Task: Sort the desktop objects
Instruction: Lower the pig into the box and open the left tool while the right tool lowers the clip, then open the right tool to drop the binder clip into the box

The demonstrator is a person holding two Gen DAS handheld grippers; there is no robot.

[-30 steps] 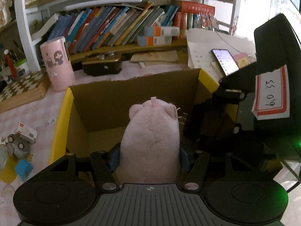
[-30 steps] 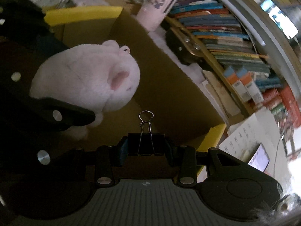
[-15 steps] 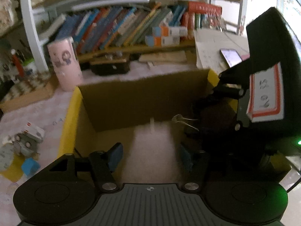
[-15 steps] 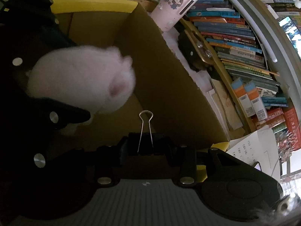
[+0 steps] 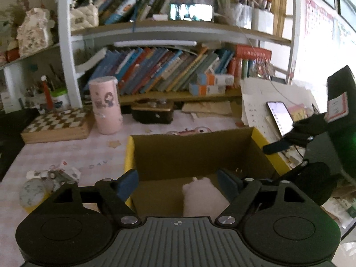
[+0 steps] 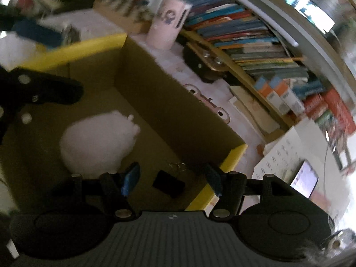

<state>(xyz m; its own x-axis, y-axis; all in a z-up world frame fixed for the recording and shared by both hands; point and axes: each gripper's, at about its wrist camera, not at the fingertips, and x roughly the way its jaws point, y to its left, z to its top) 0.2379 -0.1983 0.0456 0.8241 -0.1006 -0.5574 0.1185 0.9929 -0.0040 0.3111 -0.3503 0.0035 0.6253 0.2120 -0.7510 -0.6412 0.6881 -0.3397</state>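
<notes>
Release step: left tongs and right tongs just opened, empty; plush and binder clip in box. Next: fetch desk clutter.

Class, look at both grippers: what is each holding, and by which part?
Nothing. The left gripper stands open above the plush toy; the right gripper, jaws just opening, has dropped the binder clip into the box.

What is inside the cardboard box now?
Inside the cardboard box lie a pink plush toy and a black binder clip. The floor under the toy is covered.
</notes>
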